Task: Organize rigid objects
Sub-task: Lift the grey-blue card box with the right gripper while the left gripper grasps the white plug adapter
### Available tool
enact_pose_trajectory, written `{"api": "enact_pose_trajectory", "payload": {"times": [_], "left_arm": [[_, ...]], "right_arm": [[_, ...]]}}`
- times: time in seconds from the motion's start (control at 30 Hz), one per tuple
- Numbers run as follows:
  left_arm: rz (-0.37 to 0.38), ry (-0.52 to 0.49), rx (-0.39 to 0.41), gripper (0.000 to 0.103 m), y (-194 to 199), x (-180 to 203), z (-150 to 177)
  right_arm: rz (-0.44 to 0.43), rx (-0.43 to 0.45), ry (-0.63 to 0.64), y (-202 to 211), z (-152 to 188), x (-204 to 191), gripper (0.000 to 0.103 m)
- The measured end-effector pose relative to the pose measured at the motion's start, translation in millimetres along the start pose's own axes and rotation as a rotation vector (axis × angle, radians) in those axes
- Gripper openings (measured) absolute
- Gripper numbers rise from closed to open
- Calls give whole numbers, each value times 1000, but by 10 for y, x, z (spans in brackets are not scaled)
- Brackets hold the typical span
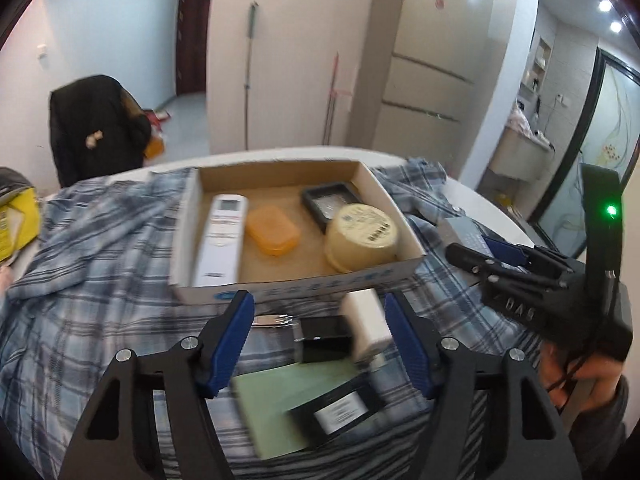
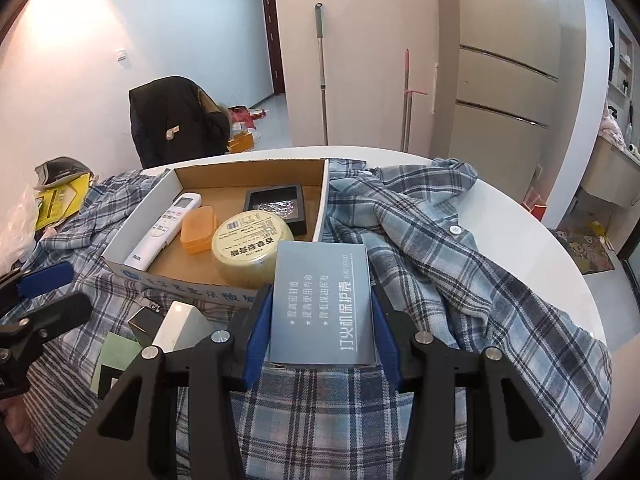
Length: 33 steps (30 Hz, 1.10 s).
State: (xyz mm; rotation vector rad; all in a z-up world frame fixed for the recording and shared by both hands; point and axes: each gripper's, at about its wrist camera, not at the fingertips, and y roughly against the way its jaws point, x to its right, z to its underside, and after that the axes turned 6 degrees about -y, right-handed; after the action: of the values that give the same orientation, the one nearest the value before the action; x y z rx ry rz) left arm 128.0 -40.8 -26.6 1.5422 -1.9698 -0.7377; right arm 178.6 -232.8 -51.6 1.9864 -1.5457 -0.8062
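Shallow cardboard box (image 2: 176, 184) on a blue plaid shirt (image 2: 420, 240) spread over a round white bench (image 2: 532, 232). Box contents: white remote control (image 2: 160, 232) along the left wall; orange lidded case (image 2: 198, 229) beside it; round cream tub (image 2: 252, 250) with printed label at the near right; black square tray (image 2: 276, 204) behind the tub. Right gripper (image 2: 322, 320): blue pads pinching a flat grey-blue printed box (image 2: 322, 300) by its side edges, held just before the cardboard box's near right corner. Left gripper (image 1: 320, 340): jaws spread, gripping nothing; between them on the shirt lie a white block (image 1: 366, 322) and a small black box (image 1: 324, 338), with a pale green card (image 1: 276, 404) and a labelled black box (image 1: 340, 410) nearer the camera.
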Motion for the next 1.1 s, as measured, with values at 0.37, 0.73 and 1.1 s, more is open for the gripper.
{"api": "enact_pose_trajectory", "payload": {"times": [0.37,0.73,1.1], "left_arm": [[17,7,-192,70,-685,213,-49],[-7,-36,-253,51,-944,302,-14],[-2,-68,-313,26,-1136,340,-43]], "right_arm": [[9,10,-50,30,-45,143,46],[2,-6,-41,7,-36,129,46],[0,-38,-47,-62,-32,153,46]]}}
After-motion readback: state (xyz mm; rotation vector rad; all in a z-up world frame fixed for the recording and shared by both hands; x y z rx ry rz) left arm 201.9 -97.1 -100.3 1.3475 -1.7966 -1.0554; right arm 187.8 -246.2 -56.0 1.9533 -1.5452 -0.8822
